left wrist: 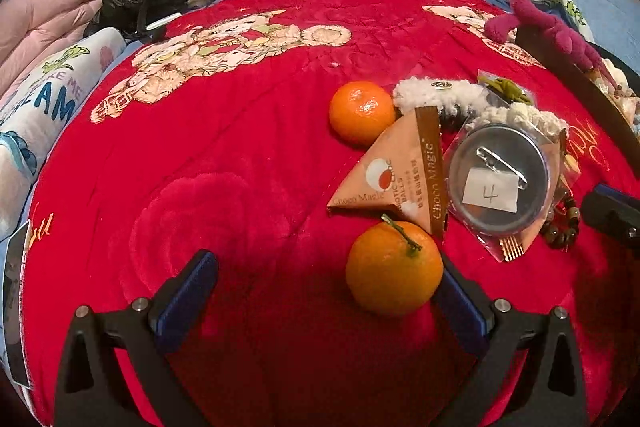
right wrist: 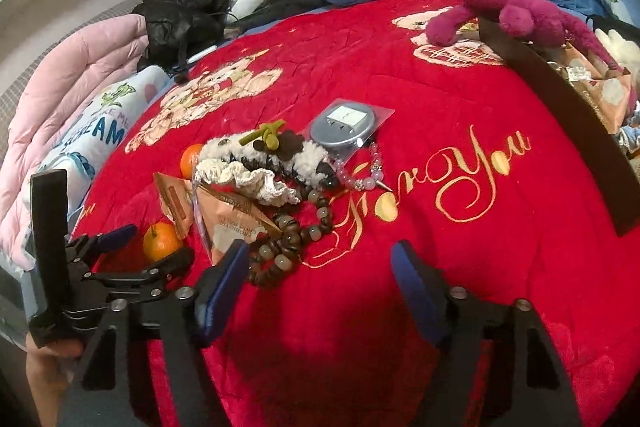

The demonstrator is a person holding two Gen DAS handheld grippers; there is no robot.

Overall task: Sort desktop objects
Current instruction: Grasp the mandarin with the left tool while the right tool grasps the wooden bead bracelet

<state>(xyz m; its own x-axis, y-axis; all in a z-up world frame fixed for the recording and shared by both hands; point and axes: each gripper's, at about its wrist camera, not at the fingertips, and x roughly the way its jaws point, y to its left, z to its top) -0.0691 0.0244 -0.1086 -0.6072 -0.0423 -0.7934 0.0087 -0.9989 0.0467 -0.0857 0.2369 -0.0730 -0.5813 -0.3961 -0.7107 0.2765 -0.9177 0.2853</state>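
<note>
A pile of small objects lies on the red blanket [left wrist: 240, 155]. In the left wrist view, my left gripper [left wrist: 328, 291] is open; a stemmed orange [left wrist: 394, 267] sits just inside its right finger. A second orange [left wrist: 362, 113], a triangular Choco Magic packet [left wrist: 404, 175], a round tin badge in a plastic bag [left wrist: 498, 179] and fluffy hair clips [left wrist: 440, 95] lie beyond. My right gripper [right wrist: 320, 287] is open and empty above bare blanket, right of a brown bead bracelet [right wrist: 288, 243]. The near orange [right wrist: 162, 241] and the left gripper [right wrist: 136, 251] show at the left.
A dark box [right wrist: 568, 115] holding packets and soft toys stands at the right edge, with a magenta plush [right wrist: 516, 11] draped on it. A pink bead bracelet [right wrist: 364, 167] lies by the pile. Bedding, a black bag [right wrist: 184, 11] and pillows lie behind the blanket.
</note>
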